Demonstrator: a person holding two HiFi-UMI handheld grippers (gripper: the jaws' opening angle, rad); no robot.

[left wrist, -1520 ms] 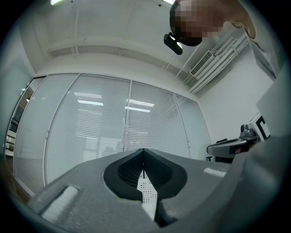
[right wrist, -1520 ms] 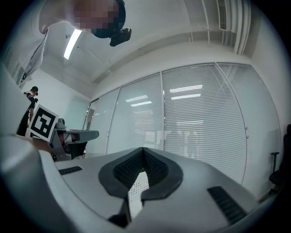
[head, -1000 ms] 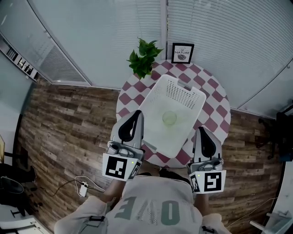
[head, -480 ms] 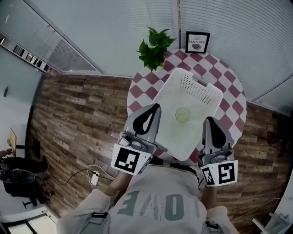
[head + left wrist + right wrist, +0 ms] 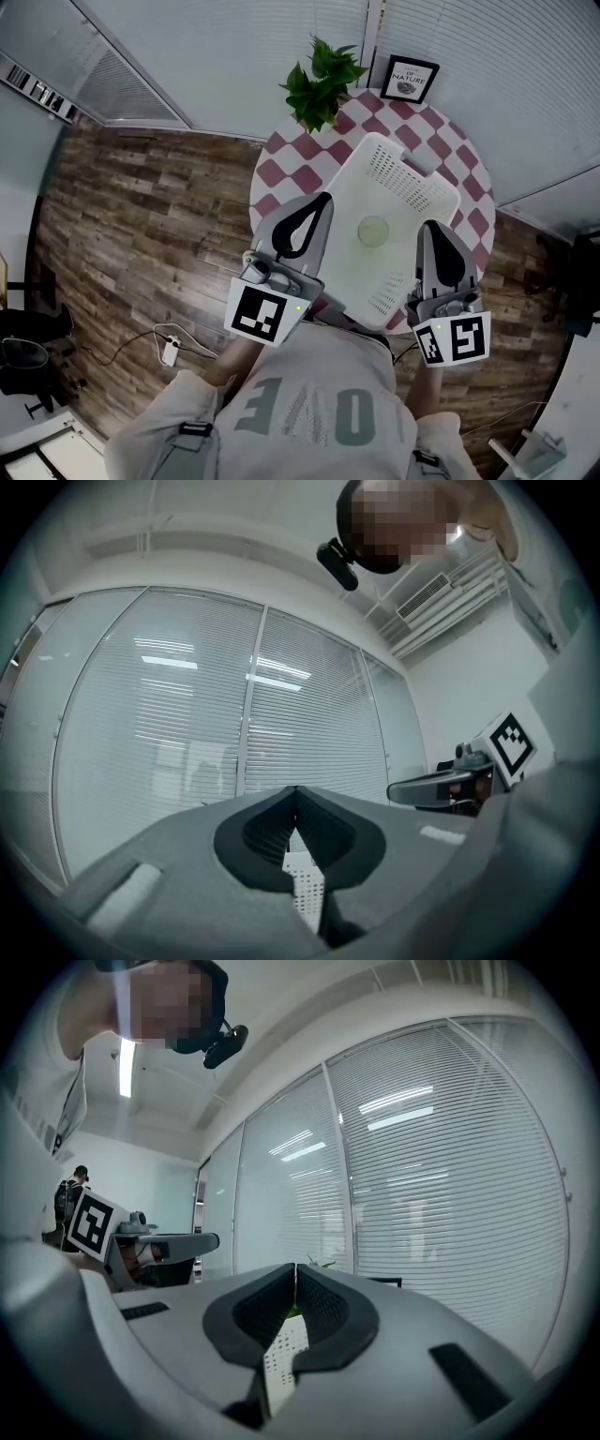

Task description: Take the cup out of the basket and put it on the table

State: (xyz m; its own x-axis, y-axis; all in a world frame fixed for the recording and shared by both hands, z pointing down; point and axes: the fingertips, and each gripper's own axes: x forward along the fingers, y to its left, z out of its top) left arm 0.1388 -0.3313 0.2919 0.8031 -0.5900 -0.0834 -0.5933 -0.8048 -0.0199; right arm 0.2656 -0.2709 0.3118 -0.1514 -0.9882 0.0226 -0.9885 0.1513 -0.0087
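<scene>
Head view: round surface (image 5: 281, 155) w/ red-and-white checked cloth, on a brown wood-plank floor (image 5: 141, 216). On it, set at a slant, sits a white plastic basket (image 5: 412, 192). It is rectangular w/ rounded corners, and its walls are perforated w/ rows of small holes. Inside, near the middle of the basket's smooth bottom, stands the cup (image 5: 373, 231). It is small, round from above, pale green and looks translucent. At the basket's left edge is the left tool (image 5: 320, 200), and at its right edge the right tool (image 5: 432, 228). Both are smooth grey rounded shells w/ black inner pads, each w/ a black-and-white marker cube at the rear. Neither touches the cup. Far rim of the surface has a leafy green plant (image 5: 322, 80) and a black-framed picture (image 5: 410, 78), w/ slatted blinds (image 5: 234, 47) behind. Person's grey shirt (image 5: 319, 412) fills the bottom.

Left gripper view: jaws of the left tool meet at the tips, nothing clamped. Ribbed black pads leave a diamond-shaped gap behind the tips, and a strip of the basket's perforated wall shows through it.

Right gripper view: jaws of the right tool likewise together, nothing clamped. Perforated white plastic and a bit of green leaf show through the gap.
</scene>
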